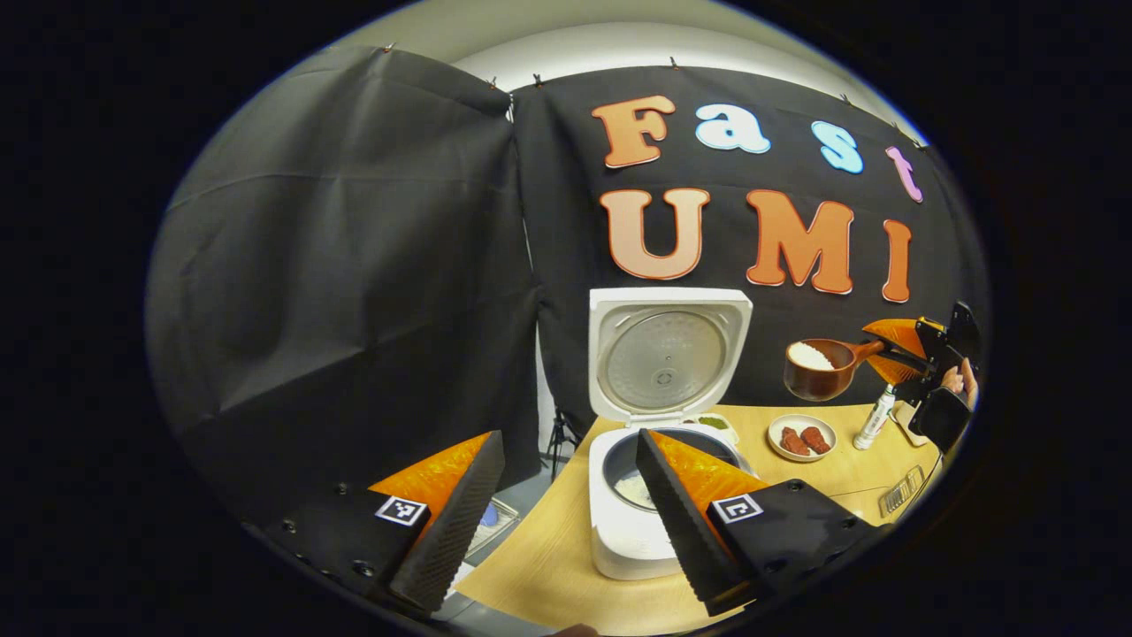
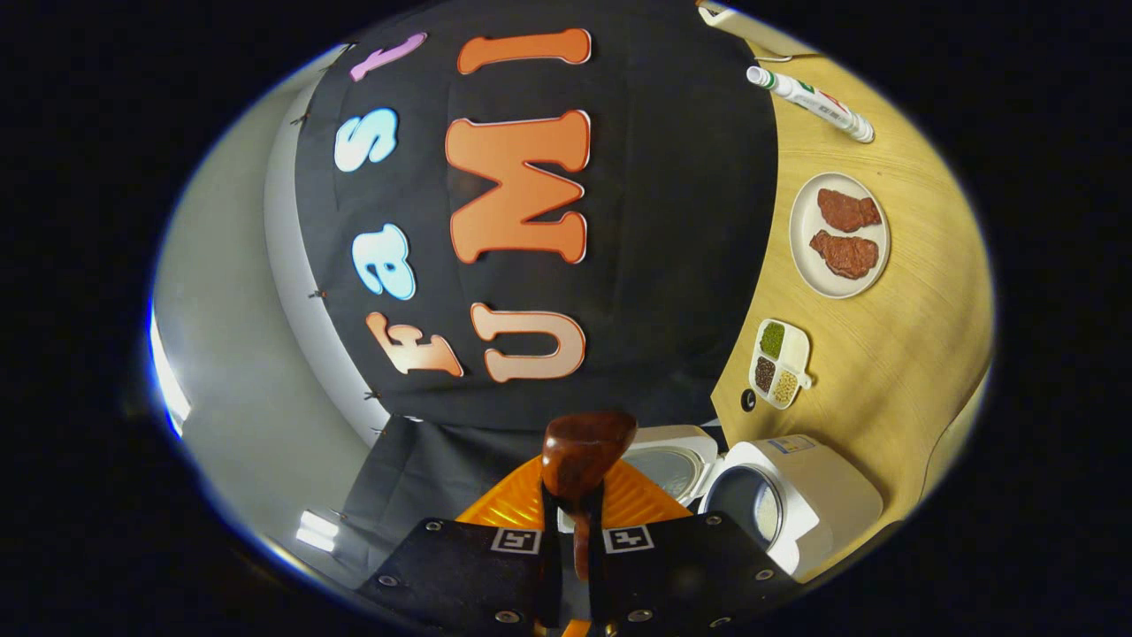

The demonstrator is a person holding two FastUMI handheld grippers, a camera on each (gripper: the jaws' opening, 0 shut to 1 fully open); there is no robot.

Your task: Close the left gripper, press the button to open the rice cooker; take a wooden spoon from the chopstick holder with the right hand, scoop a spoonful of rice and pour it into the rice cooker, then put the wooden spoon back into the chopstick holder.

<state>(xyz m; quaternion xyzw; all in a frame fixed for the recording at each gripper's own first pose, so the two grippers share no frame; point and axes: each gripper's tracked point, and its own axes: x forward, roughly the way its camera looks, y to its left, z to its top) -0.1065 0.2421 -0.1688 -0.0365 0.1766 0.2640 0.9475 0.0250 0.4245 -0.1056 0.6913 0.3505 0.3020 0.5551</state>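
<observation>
Above the table, right of the open rice cooker (image 1: 659,442), the right gripper (image 1: 893,354) clamps the wooden spoon (image 1: 818,364) — rice-filled, handle pointing away from the pot — while the left gripper (image 1: 566,522) hangs spread, nearer.

Left gripper (image 1: 566,522) sits low in the left gripper view, jaws spread wide. At the right edge, the right gripper (image 1: 893,354) is raised, a hand (image 1: 959,380) behind it. In its own view, the right gripper (image 2: 575,531) is pinched nearly together, bottom centre.

One rice cooker (image 1: 632,495), two plates (image 1: 800,437).
</observation>
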